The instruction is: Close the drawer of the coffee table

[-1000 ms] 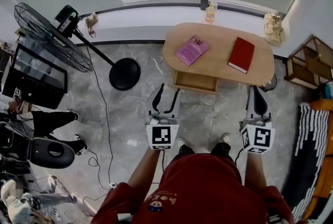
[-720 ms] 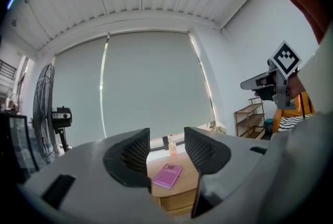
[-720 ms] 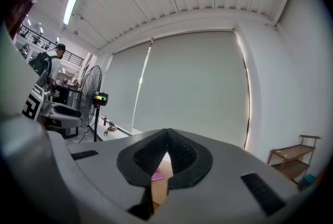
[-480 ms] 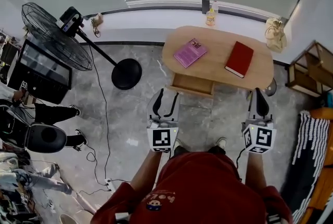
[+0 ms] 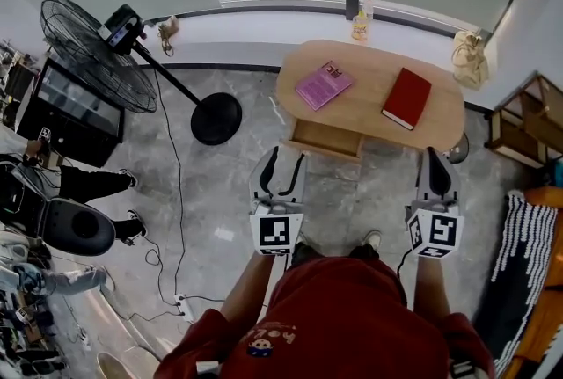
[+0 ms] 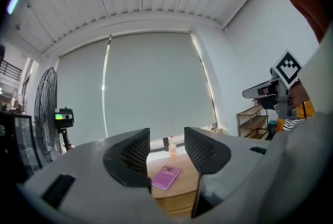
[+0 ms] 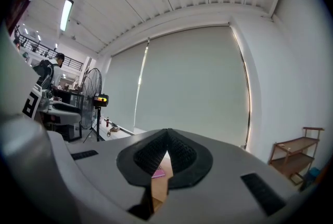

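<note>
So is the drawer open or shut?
Open. In the head view the drawer sticks out from under the table at its near edge, with its inside showing.

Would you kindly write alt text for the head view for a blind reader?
From above, a person points two grippers at an oval coffee table whose front drawer stands open. The left gripper is open, the right gripper shut; a pink book and a red book lie on top.

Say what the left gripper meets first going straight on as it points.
Probably the open drawer of the coffee table, ahead of the left gripper; relative height is unclear.
</note>
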